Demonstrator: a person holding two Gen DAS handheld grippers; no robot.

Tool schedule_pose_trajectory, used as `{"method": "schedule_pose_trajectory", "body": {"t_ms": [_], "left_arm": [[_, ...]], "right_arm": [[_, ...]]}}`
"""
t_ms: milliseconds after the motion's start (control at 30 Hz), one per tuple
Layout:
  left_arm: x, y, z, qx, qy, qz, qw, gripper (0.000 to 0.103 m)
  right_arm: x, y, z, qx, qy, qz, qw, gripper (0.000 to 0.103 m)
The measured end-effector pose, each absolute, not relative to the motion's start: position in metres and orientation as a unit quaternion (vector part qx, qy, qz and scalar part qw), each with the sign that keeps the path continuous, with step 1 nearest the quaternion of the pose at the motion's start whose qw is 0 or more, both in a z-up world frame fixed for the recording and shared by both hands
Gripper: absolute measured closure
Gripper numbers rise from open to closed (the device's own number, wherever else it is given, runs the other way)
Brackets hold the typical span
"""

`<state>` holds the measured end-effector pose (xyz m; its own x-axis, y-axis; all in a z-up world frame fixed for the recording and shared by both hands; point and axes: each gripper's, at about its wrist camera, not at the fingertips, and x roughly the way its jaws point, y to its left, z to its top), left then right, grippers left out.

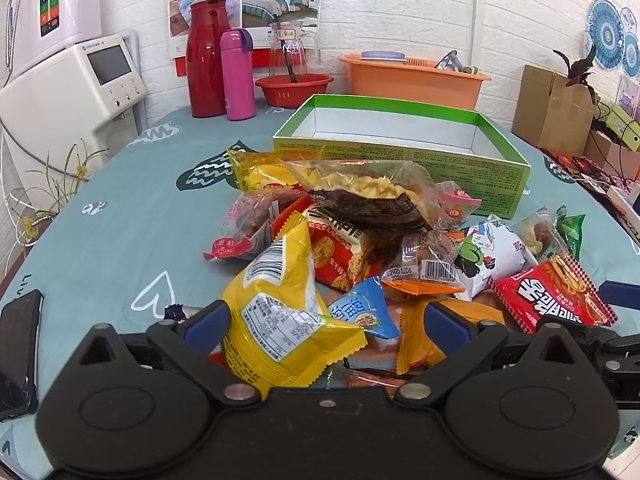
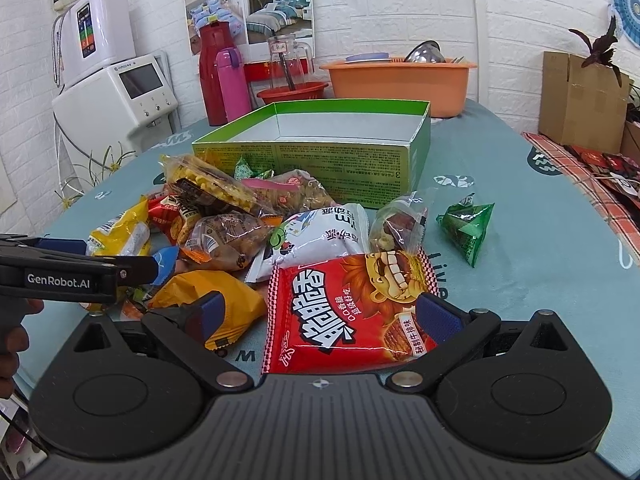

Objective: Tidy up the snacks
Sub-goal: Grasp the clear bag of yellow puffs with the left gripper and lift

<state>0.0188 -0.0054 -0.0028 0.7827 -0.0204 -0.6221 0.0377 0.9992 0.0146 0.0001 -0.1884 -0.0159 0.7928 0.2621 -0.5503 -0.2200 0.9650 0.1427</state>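
Observation:
A heap of snack packs (image 1: 360, 216) lies on the teal tablecloth in front of an empty green box (image 1: 400, 152). My left gripper (image 1: 326, 322) is open and low over the near side of the heap, its fingers either side of a yellow pack (image 1: 276, 320) and a small blue pack (image 1: 364, 312). My right gripper (image 2: 324, 314) is open too, straddling a flat red pack (image 2: 344, 312). Behind that pack lie a white pack (image 2: 316, 236) and a green triangular pack (image 2: 468, 228), with the green box (image 2: 304, 160) beyond. The left gripper (image 2: 80, 268) shows at the left edge of the right wrist view.
A red flask (image 1: 206, 60), pink bottle (image 1: 237, 74), glass jug (image 1: 289, 50), red bowl (image 1: 294, 88) and orange basin (image 1: 416, 80) stand behind the box. A black phone (image 1: 18, 348) lies at the table's left edge. Cardboard boxes (image 1: 554, 108) stand off to the right.

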Motion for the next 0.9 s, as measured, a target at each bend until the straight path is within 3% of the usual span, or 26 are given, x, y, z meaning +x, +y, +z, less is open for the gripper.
{"method": "schedule_pose_trajectory", "body": {"t_ms": [267,433,667,900], "left_arm": [[0.009,0.015,0.036,0.015,0.245,-0.081,0.966,0.000],[0.045,0.030,0.038,-0.047,0.305,-0.139,0.941,0.000],[0.078,0.025,0.045,-0.095,0.303,-0.181,0.931,0.000],[0.122,0.027,0.026,-0.135,0.372,-0.175,0.902,0.001]], "right_arm": [[0.006,-0.184,-0.003,0.039,0.240,0.182,0.953,0.000],[0.023,-0.172,0.005,0.039,0.197,0.222,0.954,0.000],[0.056,-0.135,0.003,-0.061,0.206,0.261,0.941,0.000],[0.080,-0.107,-0.007,-0.143,0.196,0.270,0.932,0.000]]}}
